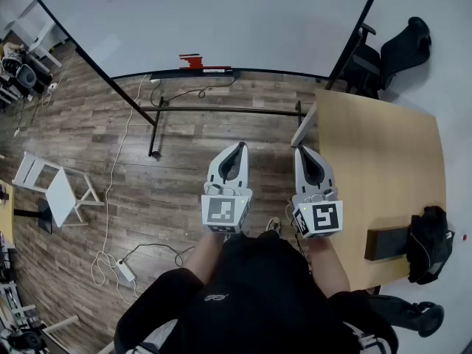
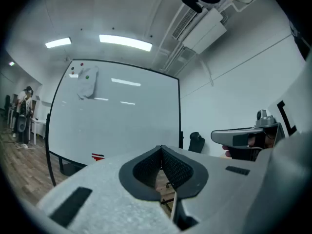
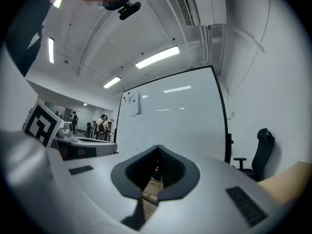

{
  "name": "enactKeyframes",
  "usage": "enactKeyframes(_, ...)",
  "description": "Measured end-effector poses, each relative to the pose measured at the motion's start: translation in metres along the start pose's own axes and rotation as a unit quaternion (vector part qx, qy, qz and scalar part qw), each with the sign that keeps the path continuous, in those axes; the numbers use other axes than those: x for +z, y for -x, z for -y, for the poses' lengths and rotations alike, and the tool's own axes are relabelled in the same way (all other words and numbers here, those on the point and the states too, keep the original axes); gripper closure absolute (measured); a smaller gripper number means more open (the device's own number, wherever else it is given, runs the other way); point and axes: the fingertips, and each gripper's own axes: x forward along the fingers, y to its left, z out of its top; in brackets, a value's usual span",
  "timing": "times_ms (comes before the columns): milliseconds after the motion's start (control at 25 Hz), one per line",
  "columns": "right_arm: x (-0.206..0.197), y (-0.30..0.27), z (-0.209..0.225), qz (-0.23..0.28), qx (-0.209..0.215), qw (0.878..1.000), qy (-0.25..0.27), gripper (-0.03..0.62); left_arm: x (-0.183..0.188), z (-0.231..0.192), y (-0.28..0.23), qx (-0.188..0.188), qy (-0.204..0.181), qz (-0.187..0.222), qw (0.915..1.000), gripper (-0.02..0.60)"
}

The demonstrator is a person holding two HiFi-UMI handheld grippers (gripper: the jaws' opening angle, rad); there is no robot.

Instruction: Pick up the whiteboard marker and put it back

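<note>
1. Two grippers were held side by side in front of the person, over the wooden floor (image 1: 147,190) and pointing toward the whiteboard (image 1: 221,21).
2. The left gripper (image 1: 240,148) had its jaws pressed together at the tips, and its own view (image 2: 161,148) showed only an empty hollow behind them.
3. The right gripper (image 1: 301,151) was likewise closed tip to tip with nothing between the jaws, as seen in its own view (image 3: 157,148).
4. The whiteboard marker (image 1: 218,69), a thin red and black stick, lay on the ledge (image 1: 166,72) at the whiteboard's lower edge. It sat just beside a small red block (image 1: 193,60), well apart from both grippers.
5. From the left gripper view these showed only as a small red patch (image 2: 97,156) low on the board, too small to tell apart.
6. A wooden table (image 1: 383,161) stood to the person's right with a black bag (image 1: 430,242) at its far edge.
7. A black chair (image 1: 394,50) stood beyond the table, near the whiteboard's right side.
</note>
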Motion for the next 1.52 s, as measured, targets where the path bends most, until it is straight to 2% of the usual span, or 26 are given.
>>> enactKeyframes(360, -0.002, -0.015, -0.031, 0.001, -0.001, 1.000, -0.005, 0.592, -0.008, -0.028, 0.017, -0.008, -0.010, -0.006, 0.9999, 0.576)
enactKeyframes(600, -0.005, -0.039, -0.078, -0.002, 0.012, 1.000, 0.009, 0.592, -0.009, -0.069, 0.042, 0.002, -0.002, -0.011, 0.9999, 0.577)
enactKeyframes(760, -0.005, -0.057, -0.115, -0.001, 0.023, 1.000, 0.011, 0.592, -0.017, -0.104, 0.068, 0.010, -0.015, -0.029, 0.9994, 0.576)
enactKeyframes(960, -0.018, -0.072, -0.146, -0.020, 0.037, 0.999, 0.026, 0.592, -0.033, -0.137, 0.083, 0.025, 0.009, -0.036, 0.9990, 0.575)
enactKeyframes(1280, -0.030, -0.114, -0.144, -0.036, 0.052, 0.998, 0.030, 0.592, -0.039, -0.161, 0.058, 0.027, 0.006, -0.040, 0.9988, 0.577)
enactKeyframes(1520, -0.046, -0.176, -0.131, -0.043, 0.067, 0.996, 0.040, 0.592, -0.048, -0.196, 0.008, 0.043, -0.001, -0.056, 0.9975, 0.575)
